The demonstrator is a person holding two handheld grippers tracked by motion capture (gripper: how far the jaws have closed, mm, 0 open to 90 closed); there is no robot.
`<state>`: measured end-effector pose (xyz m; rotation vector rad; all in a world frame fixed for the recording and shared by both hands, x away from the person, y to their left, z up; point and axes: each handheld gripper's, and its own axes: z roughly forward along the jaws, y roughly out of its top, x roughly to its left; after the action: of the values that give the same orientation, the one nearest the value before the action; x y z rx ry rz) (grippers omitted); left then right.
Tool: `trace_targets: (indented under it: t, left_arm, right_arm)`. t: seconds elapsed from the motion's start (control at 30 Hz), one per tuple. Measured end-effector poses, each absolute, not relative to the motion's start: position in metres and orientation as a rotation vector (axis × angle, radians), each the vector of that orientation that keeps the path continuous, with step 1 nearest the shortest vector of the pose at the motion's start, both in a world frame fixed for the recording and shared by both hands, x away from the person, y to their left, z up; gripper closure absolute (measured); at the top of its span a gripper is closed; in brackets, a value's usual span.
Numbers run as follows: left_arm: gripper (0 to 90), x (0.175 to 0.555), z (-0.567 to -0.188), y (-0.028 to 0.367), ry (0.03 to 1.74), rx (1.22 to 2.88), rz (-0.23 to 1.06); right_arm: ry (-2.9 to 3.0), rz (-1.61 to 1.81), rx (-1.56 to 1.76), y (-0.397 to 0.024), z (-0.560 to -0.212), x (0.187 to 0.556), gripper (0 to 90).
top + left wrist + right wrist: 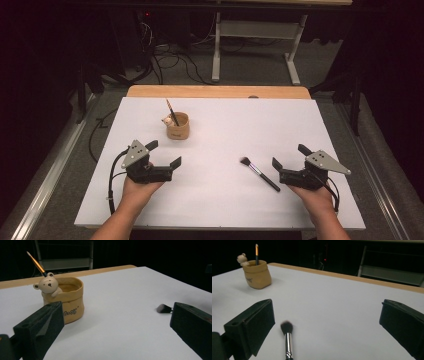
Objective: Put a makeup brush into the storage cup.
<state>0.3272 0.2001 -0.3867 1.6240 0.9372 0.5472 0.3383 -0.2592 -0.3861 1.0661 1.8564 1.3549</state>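
Both grippers, left (165, 153) and right (288, 156), sat with jaws spread, empty; the brush (259, 173) lay beside the right, the pot (178, 126) beyond the left.

Tan bear pot (178, 126); black-handled makeup brush (260, 174); white table (225, 210).

Black hand-held gripper (163, 154) with grey triangular plate
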Motion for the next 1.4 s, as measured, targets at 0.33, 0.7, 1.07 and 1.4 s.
trace_targets:
  t: [0.33,0.7,1.07,1.4]
  left_arm:
    - [0.3,0.328,-0.385,0.199,0.929,1.644,0.530]
    - [0.3,0.327,-0.385,0.198,0.922,1.645,0.547]
    - [0.3,0.326,-0.386,0.197,0.920,1.641,0.529]
    - [0.3,0.327,-0.387,0.195,0.915,1.646,0.521]
  right_arm:
    - [1.865,1.261,1.125,-0.269,-0.392,0.338,1.7]
    - [1.933,1.137,1.165,-0.268,-0.405,0.347,1.7]
    - [1.969,1.068,1.216,-0.268,-0.413,0.352,1.7]
    - [1.989,1.011,1.262,-0.272,-0.419,0.357,1.7]
